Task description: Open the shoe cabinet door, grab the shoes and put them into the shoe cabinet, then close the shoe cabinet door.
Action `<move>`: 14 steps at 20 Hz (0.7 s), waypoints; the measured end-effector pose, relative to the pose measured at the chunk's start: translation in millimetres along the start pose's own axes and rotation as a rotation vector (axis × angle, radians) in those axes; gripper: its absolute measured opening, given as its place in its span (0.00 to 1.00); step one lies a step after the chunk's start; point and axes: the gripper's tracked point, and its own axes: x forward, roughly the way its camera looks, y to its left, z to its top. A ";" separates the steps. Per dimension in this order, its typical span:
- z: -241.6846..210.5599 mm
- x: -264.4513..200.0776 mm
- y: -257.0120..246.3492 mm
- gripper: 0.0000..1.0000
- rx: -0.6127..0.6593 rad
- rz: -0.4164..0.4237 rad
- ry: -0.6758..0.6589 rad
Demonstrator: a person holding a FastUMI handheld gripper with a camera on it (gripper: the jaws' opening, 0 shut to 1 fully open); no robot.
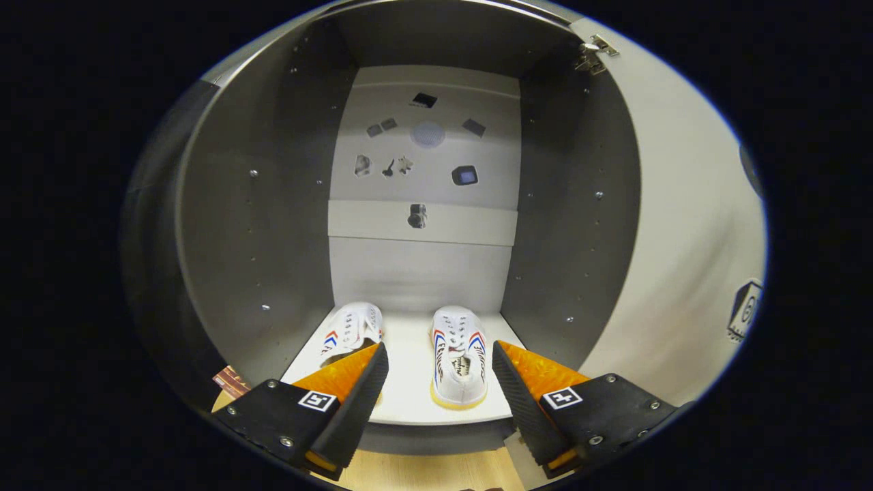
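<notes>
Hand-held gripper (440,361): released, fingers spread wide and level, pointing straight into the open shoe cabinet (273,204). Nothing is held between them. Both fingertips reach just over the front edge of the cabinet floor (409,402). Each finger carries a square marker tag on its mount.

Right shoe (459,358): white sneaker with red and blue side stripes and a pale yellow sole. It stands upright on the cabinet floor, toe toward the back panel, heel toward the gripper. It lies in the gap between the two fingers, nearer the right one, and touches neither.

Left shoe (351,331): matching white sneaker, also on the cabinet floor, beside the left wall. It is partly hidden behind the left finger, and whether they touch cannot be told. The two shoes stand apart, with bare floor between them.

Cabinet interior: grey side walls with rows of small holes and screws; a pale back panel (423,266) with a horizontal strip across its middle and several small dark items fixed above it, too small to identify.

Cabinet door (682,225): swung open at the right, with a metal hinge (595,54) at its upper corner.

Wooden floor (423,470): showing below the cabinet's front edge.
</notes>
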 end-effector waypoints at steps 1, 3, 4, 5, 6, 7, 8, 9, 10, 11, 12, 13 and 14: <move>3.9 -20.3 0.8 0.94 -0.001 0.017 -0.011; 5.1 -57.4 0.7 0.94 -0.001 0.043 -0.026; 5.2 -76.8 -0.9 0.94 0.001 0.054 -0.031; 5.3 -94.9 -3.4 0.94 0.004 0.062 -0.037; 6.1 -113.0 -6.6 0.94 0.003 0.065 -0.046; 6.9 -128.8 -9.7 0.94 0.001 0.065 -0.057; 7.2 -145.9 -13.9 0.94 -0.006 0.061 -0.069; 7.6 -163.5 -19.6 0.95 -0.013 0.056 -0.082; 7.7 -179.3 -23.6 0.94 -0.020 0.056 -0.091; 7.3 -195.0 -28.5 0.94 -0.021 0.059 -0.095; 5.0 -212.3 -32.5 0.94 -0.011 0.065 -0.097; 1.6 -228.7 -34.9 0.94 0.003 0.080 -0.094; -2.3 -244.3 -38.2 0.94 0.021 0.092 -0.094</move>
